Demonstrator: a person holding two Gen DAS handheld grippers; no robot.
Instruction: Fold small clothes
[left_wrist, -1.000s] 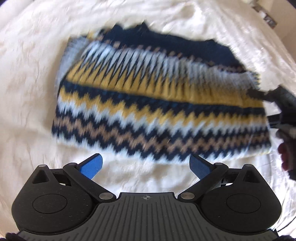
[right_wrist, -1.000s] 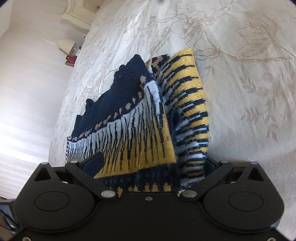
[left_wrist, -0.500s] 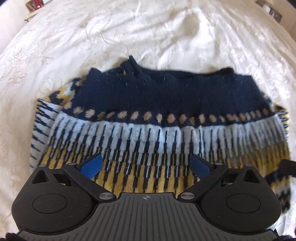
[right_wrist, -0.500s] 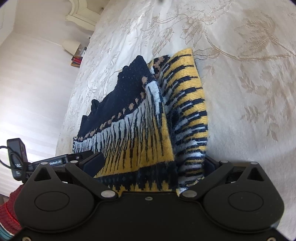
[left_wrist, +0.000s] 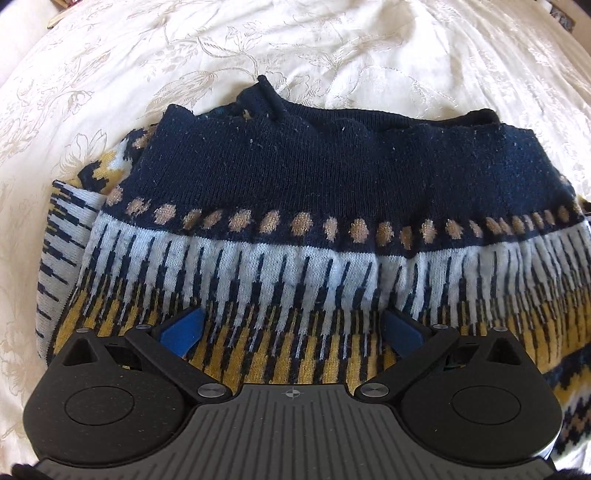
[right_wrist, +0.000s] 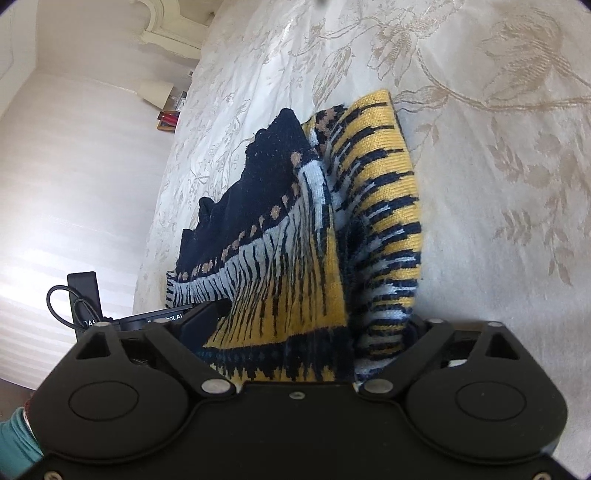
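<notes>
The patterned sweater (left_wrist: 314, 229) lies half folded on the bed (left_wrist: 110, 74), its yellow edge bunched between the wide right tongs (right_wrist: 295, 332), while the left tongs (left_wrist: 291, 328) gape empty above it, so I'd lay that flap over evenly.

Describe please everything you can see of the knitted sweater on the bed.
The sweater is a small wool-like knit: a navy top band, a row of tan dots, then white, yellow and navy zigzag stripes. It lies on a cream floral bedspread, with a striped part folded under at each side. The left gripper is wide open over its yellow band. The right gripper has a bunched edge of it between its fingers, lifted from the bed.
</notes>
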